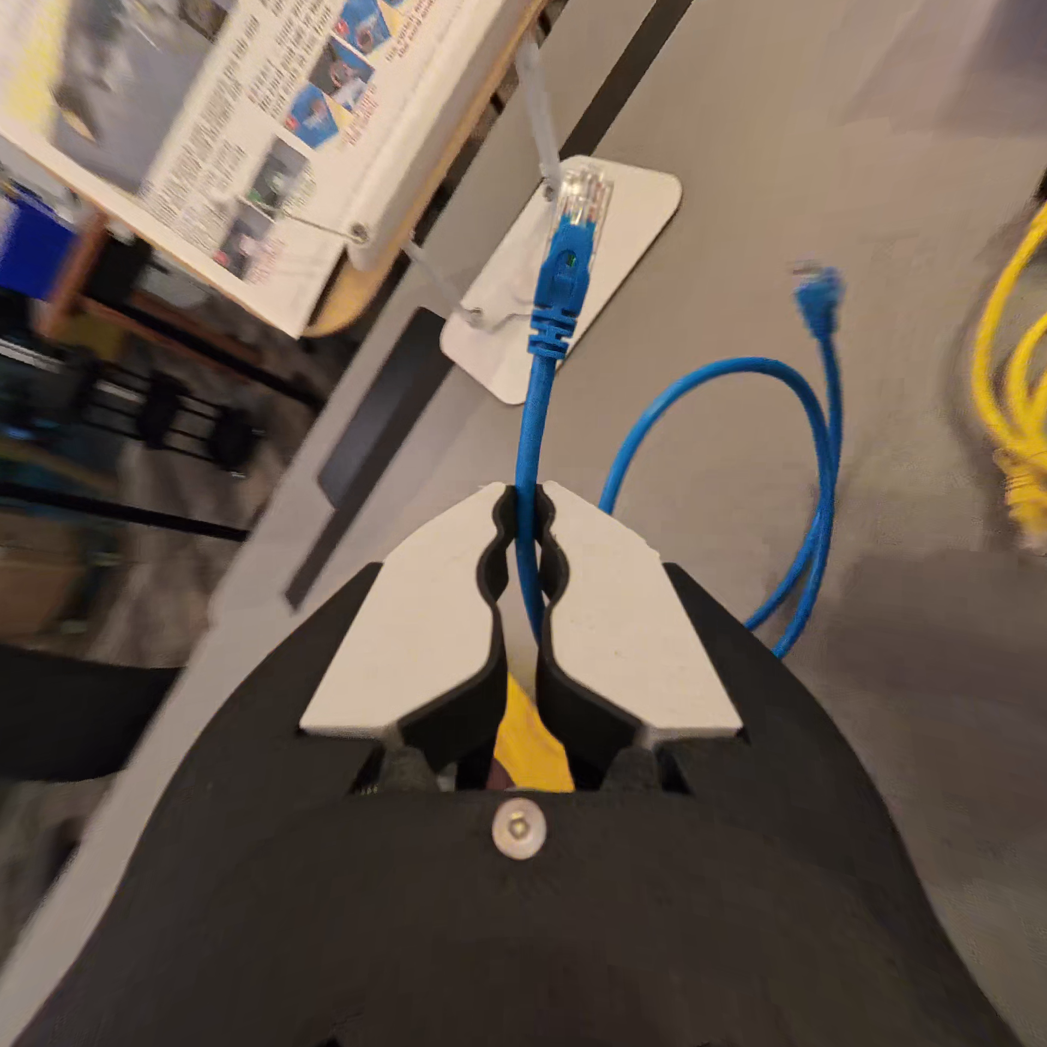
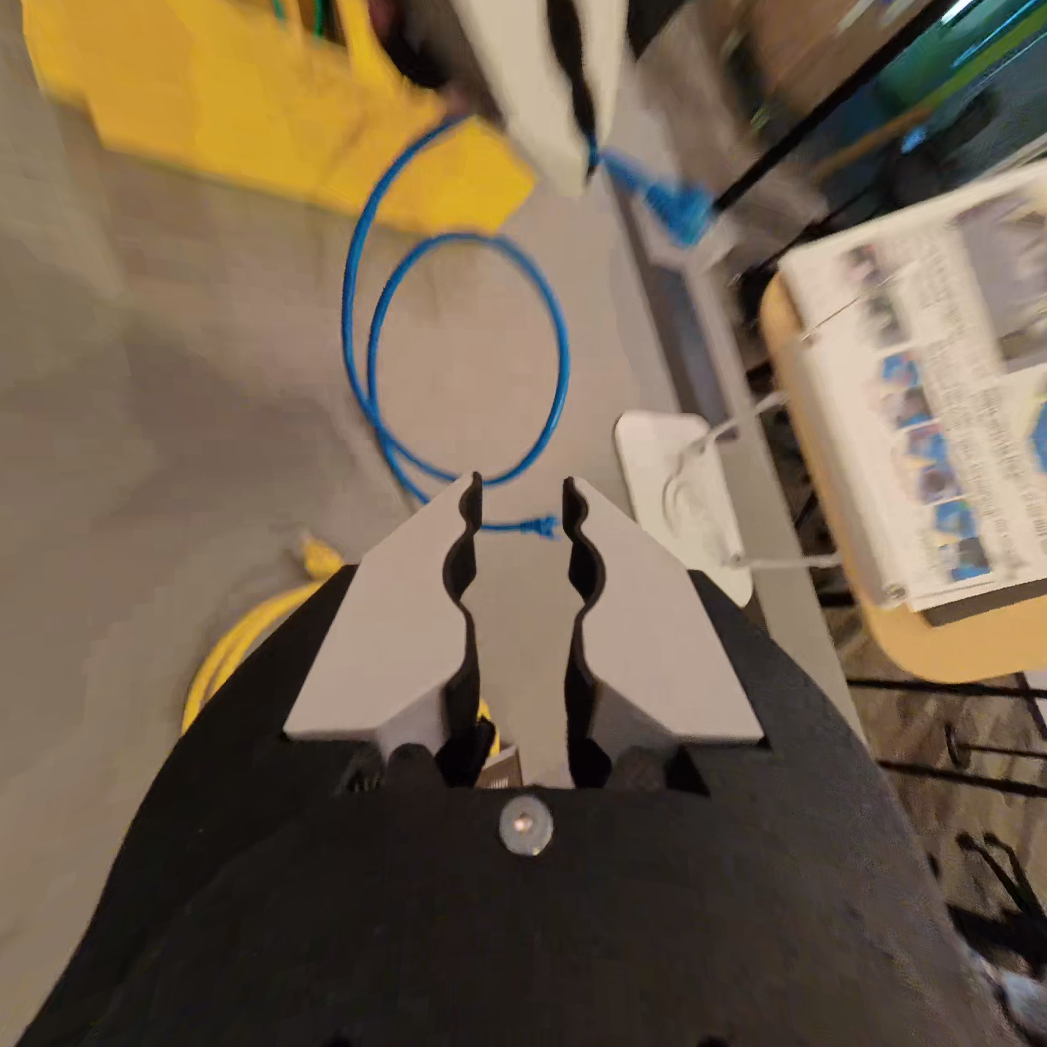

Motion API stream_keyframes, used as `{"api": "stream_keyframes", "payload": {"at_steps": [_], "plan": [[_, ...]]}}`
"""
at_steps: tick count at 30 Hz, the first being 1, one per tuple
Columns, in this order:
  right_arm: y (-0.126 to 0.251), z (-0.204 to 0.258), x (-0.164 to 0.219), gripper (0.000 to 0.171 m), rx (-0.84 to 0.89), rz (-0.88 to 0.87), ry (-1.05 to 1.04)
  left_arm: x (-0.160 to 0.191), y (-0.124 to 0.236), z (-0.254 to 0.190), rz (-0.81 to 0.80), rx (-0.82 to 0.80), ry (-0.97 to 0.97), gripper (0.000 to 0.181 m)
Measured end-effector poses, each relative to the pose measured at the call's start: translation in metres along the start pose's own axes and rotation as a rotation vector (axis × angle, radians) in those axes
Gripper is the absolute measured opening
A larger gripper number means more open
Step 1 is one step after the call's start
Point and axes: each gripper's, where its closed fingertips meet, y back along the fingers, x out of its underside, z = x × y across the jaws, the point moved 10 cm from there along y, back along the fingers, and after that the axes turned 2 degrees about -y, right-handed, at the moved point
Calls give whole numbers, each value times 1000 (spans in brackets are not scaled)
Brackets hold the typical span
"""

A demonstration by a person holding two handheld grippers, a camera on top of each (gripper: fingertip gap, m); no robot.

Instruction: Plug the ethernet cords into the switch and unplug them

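Observation:
My left gripper (image 1: 524,493) is shut on a blue ethernet cord (image 1: 535,408). The cord's clear-tipped plug (image 1: 572,243) sticks out past the fingertips, held in the air. The rest of the cord loops on the grey table (image 1: 793,170) to its other plug (image 1: 818,300). My right gripper (image 2: 521,493) is open and empty above the table. The free plug (image 2: 538,526) shows in the gap between its fingertips, with the cord loop (image 2: 558,362) beyond. The left gripper (image 2: 544,85) shows blurred at the top, with the held plug (image 2: 674,204). No switch is in view.
A bundle of yellow cords (image 1: 1014,396) lies at the right, and also shows at the lower left of the right wrist view (image 2: 249,629). A white stand base (image 1: 623,238) carries a tilted printed sheet (image 1: 198,141) at the table edge. A large blurred yellow thing (image 2: 255,96) lies at the far left. Some 15 cm of space lies between my two pairs of fingers.

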Motion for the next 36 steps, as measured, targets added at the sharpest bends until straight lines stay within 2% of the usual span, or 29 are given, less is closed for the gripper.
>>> {"api": "stream_keyframes", "payload": {"at_steps": [2, 5, 11, 13, 14, 17, 22, 26, 29, 36], "plan": [[8, -7, -14, 26, 61, -123, -59, -11, 8, -8, -13, -11, -116, 5], [10, -9, -18, 32, 88, -207, -88, -23, 15, -25, -19, -1, -260, 5], [7, -2, -13, 29, 105, -225, 12, -39, 23, -53, -31, 68, -400, 5], [6, -1, -11, 22, 91, -209, 33, -42, 26, -58, -42, 81, -425, 5], [6, 0, -10, 13, 98, -207, 48, -43, 27, -60, -45, 89, -431, 5], [7, 1, -7, 11, 74, -214, 60, -44, 28, -61, -49, 93, -449, 5], [10, 2, -8, 10, 52, -235, 71, -43, 31, -57, -77, 126, -428, 5], [15, -1, -7, 10, 21, -316, 6, -43, 38, -50, -149, 166, -379, 6], [18, -5, -4, 9, -17, -380, -62, -45, 43, -43, -219, 209, -306, 9], [29, -14, -1, 9, -60, -505, -174, -40, 65, -5, -474, 333, -27, 30]]}}
